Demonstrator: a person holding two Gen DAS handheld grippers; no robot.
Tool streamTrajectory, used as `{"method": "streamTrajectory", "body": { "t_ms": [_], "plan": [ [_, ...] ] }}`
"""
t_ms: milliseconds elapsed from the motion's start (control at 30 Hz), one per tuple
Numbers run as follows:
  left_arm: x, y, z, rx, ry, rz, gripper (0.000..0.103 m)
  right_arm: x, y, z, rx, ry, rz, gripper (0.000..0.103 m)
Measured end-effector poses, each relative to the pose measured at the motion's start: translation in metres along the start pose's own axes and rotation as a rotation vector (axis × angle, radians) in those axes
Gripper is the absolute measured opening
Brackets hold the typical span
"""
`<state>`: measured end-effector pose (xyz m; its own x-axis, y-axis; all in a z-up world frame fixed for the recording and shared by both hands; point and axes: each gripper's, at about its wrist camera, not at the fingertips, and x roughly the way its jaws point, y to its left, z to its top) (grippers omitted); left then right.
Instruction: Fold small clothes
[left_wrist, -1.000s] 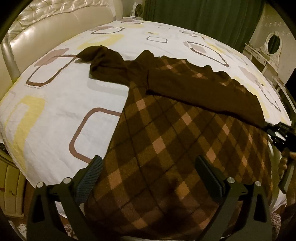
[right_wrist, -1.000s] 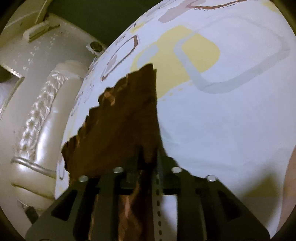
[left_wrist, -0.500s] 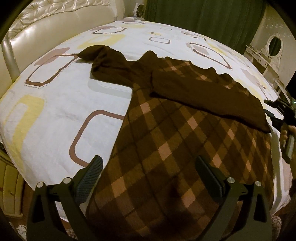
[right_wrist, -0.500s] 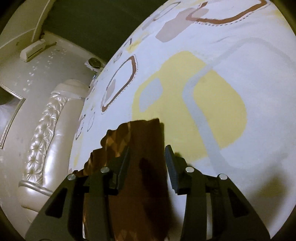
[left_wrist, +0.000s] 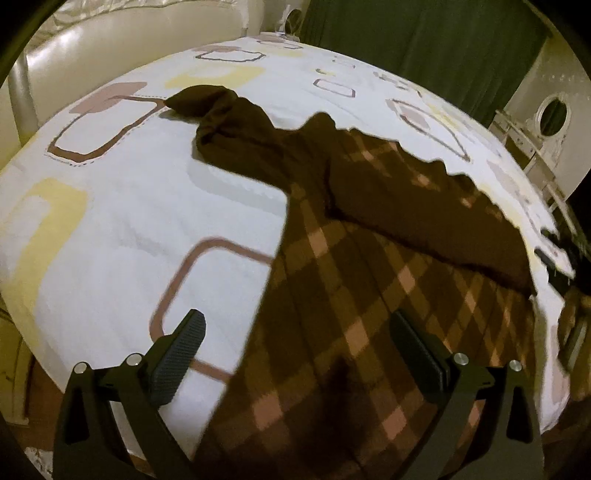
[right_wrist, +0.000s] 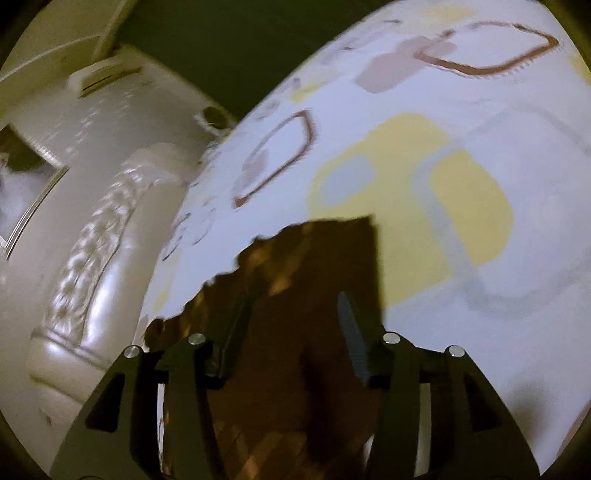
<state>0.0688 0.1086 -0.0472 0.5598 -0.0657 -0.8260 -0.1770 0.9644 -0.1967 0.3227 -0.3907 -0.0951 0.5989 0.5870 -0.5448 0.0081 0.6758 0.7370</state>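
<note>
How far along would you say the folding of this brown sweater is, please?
Done: one plain sleeve lies folded across the checked sweater on the bed. In hand: nothing; the right gripper has just been opening and the left gripper is open. Left: the other sleeve and folding the body.

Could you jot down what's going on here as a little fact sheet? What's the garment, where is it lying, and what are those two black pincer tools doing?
Garment: brown checked sweater, spread out
One sleeve: folded across the body
Other sleeve: stretched out to the side
Surface: bed with patterned white sheet
Left gripper: fingers wide apart, above the sweater's edge, nothing held
Right gripper: fingers have just been opening; sleeve end lies between them, not pinched
Background: cream headboard, green curtain
</note>
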Motion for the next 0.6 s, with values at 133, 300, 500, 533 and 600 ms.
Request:
{"method": "streamTrajectory", "body": {
  "t_ms": [133,300,500,533,600],
  "plan": [
    [0.005,0.018,0.03,-0.003,0.04,-0.051,0.099,-0.006,0.021,-0.028,-0.034,0.007,0.031,0.051],
    [0.015,0.051,0.08,-0.059,0.008,-0.021,0.099,-0.006,0.041,-0.05,-0.081,0.015,0.036,0.052],
    [0.04,0.078,0.141,-0.074,-0.013,0.086,0.099,0.004,0.058,-0.062,-0.138,0.024,0.012,0.055],
    [0.048,0.079,0.155,-0.068,-0.013,0.103,0.099,0.006,0.059,-0.063,-0.141,0.023,0.006,0.057],
    [0.061,0.08,0.173,-0.058,-0.005,0.126,0.099,0.01,0.06,-0.066,-0.14,0.026,0.009,0.057]
  ]
}}
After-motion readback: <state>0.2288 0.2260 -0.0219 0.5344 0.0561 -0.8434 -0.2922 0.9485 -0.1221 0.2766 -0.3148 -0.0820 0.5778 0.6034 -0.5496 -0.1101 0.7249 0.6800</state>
